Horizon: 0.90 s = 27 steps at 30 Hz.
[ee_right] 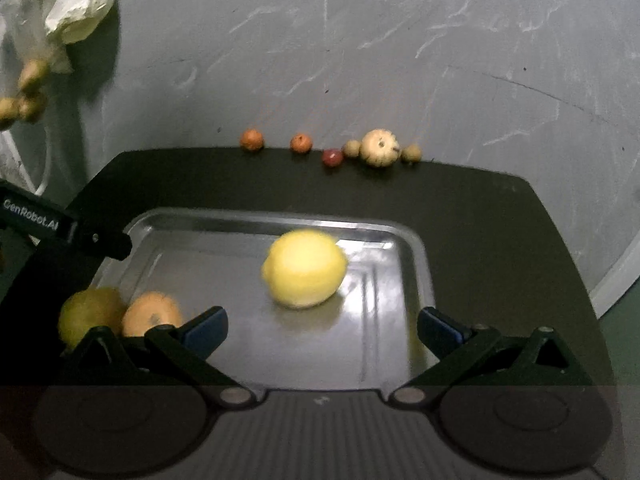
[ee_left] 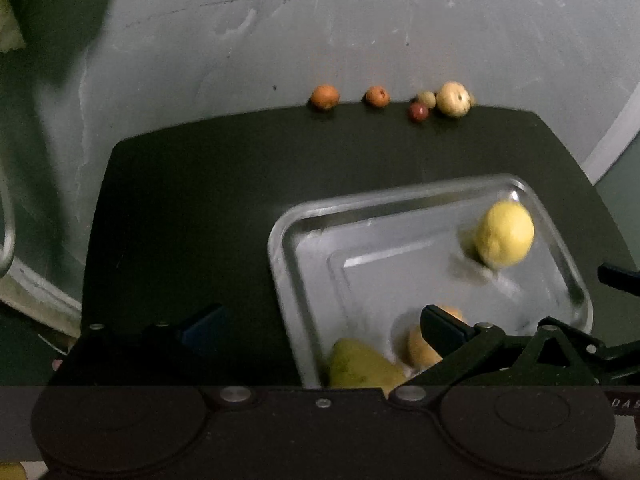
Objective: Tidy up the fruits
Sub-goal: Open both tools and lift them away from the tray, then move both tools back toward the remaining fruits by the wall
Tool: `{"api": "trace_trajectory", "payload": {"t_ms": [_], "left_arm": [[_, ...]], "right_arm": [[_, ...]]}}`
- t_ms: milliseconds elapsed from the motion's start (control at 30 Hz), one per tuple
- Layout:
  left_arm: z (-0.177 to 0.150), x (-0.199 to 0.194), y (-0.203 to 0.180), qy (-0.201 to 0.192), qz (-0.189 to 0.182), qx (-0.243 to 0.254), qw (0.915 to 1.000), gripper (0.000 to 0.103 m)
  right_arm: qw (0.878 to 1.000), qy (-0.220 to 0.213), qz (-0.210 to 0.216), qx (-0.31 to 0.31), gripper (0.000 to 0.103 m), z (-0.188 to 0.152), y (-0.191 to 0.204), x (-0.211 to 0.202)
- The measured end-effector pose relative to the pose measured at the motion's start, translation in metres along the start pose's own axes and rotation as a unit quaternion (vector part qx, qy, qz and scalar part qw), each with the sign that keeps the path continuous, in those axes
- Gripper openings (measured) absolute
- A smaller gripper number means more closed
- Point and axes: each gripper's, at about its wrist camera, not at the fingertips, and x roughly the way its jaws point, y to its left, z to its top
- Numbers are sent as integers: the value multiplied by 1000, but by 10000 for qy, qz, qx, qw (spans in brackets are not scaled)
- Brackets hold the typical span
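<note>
A metal tray (ee_right: 412, 248) lies on the dark table (ee_right: 500, 240). A yellow lemon (ee_right: 305, 267), blurred, sits in the tray just ahead of my right gripper (ee_right: 322, 326), which is open and empty. A green-yellow pear (ee_right: 86, 312) and an orange fruit (ee_right: 152, 314) lie at the tray's left end. In the left wrist view the tray (ee_left: 288, 240) holds the lemon (ee_left: 505, 234), the pear (ee_left: 360, 364) and the orange fruit (ee_left: 420, 346). My left gripper (ee_left: 322, 330) is open and empty at the tray's near left corner.
Several small fruits line the table's far edge: two orange ones (ee_right: 252, 139) (ee_right: 301, 143), a red one (ee_right: 332, 157), and a pale gourd (ee_right: 379, 148) flanked by small green ones. A grey wall stands behind. A plastic bag (ee_right: 76, 0) hangs at upper left.
</note>
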Motion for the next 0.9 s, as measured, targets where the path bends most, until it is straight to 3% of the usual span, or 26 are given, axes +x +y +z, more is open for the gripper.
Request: {"api": "trace_trajectory", "payload": {"t_ms": [333, 567, 900], "left_arm": [[62, 30, -26, -389, 327, -304, 9982, 103], [106, 63, -28, -581, 649, -515, 9949, 103], [151, 113, -23, -708, 924, -667, 9910, 103]], "right_arm": [[9990, -208, 310, -226, 103, 38, -33, 44], [9968, -265, 703, -289, 102, 78, -31, 95], [9942, -107, 1022, -326, 79, 103, -23, 157]]}}
